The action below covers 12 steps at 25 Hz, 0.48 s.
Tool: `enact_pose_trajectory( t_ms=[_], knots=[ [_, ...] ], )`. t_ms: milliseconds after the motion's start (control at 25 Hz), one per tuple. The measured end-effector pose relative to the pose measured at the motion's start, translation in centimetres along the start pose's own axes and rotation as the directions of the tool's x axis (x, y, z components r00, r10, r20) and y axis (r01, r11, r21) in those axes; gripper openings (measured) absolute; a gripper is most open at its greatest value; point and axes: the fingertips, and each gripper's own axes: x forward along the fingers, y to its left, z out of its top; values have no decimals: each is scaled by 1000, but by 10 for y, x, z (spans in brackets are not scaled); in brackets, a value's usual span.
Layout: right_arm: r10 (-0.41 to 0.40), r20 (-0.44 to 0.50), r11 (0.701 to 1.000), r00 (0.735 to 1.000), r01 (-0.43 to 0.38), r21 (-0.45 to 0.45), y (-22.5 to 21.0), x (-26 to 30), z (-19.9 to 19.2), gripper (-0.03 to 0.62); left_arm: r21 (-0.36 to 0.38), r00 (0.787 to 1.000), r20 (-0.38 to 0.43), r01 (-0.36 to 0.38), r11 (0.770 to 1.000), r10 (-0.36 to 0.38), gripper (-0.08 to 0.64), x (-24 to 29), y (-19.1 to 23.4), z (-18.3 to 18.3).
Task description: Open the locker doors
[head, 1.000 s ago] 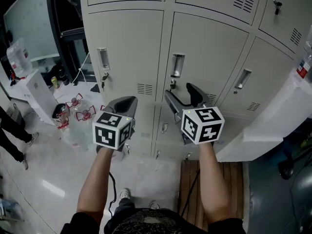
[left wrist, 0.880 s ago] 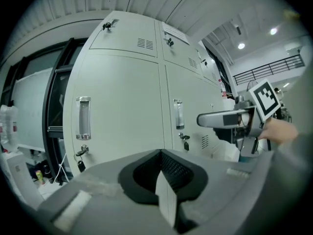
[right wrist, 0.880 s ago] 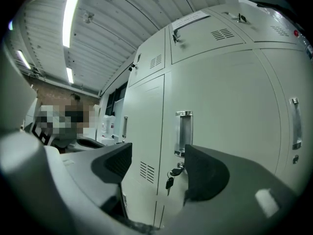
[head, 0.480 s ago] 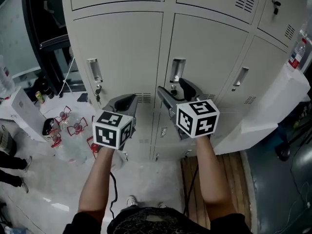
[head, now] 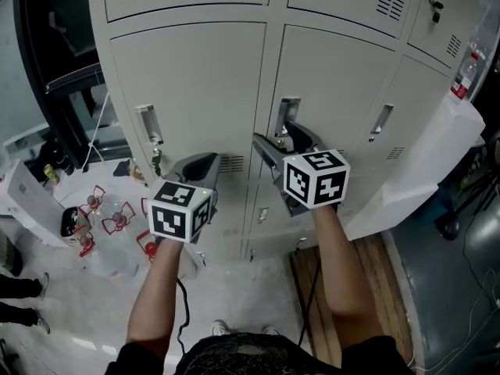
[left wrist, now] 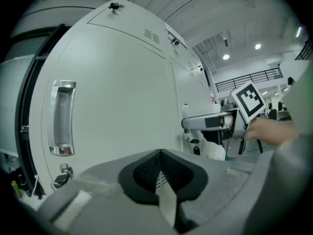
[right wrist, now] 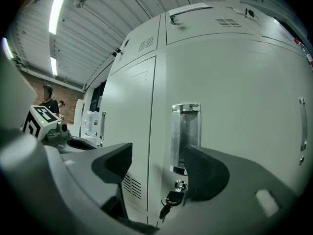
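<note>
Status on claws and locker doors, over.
Left claw shut, empty, short of left door. Right claw open at middle door handle, not gripping. Both shut; key below handle; nothing blocking.

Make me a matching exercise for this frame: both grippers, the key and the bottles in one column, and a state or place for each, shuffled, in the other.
Things:
1. left gripper
2. right gripper
3. key
4. bottles

States or places:
A. on the floor, left of the lockers
B. fingers apart, aimed at a door handle
C. fingers together, nothing between them
D. hanging from a lock

Pairs: 1-C, 2-B, 3-D, 4-A
</note>
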Motion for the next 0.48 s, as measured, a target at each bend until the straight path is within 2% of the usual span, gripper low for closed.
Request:
enact_pose_trajectory(
  t_ms=[480],
  knots=[
    [-18,9,1000,1000,18,17,8,4,0,316,16,998,16,55,998,-55,0,-4,7,2]
  ],
)
